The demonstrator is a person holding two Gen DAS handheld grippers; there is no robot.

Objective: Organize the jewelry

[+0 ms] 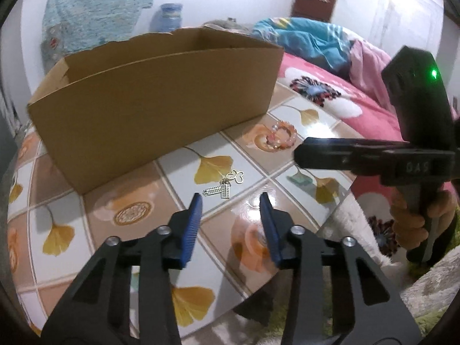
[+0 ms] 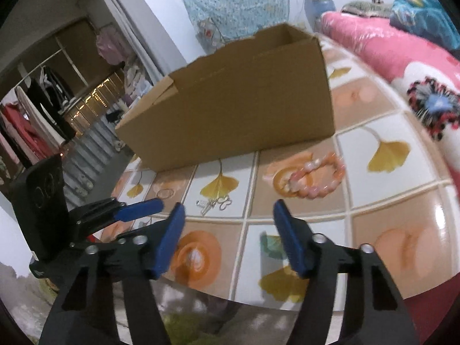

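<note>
An open brown cardboard box [image 1: 155, 97] [image 2: 238, 106] stands at the back of a round table [image 1: 172, 162] [image 2: 388, 195] covered in a ginkgo-leaf tile print. Small silver charms [image 1: 224, 187] [image 2: 212, 202] lie in front of the box. A pink beaded bracelet [image 1: 280, 136] [image 2: 314, 176] lies to their right. My left gripper [image 1: 231, 197] hovers open just short of the charms, with nothing between its blue pads. My right gripper [image 2: 229, 204] is open too, low over the table between charms and bracelet. Each view catches the other gripper from the side: right gripper [image 1: 302, 152], left gripper [image 2: 141, 210].
A bed with a pink floral blanket [image 1: 330, 97] [image 2: 402, 57] and a blue cloth [image 1: 310, 40] borders the table's right side. A blue bottle [image 1: 168, 17] stands behind the box. The table's rounded near edge [image 1: 273, 284] drops to a fuzzy rug. Hung clothes [image 2: 34, 109] lie far left.
</note>
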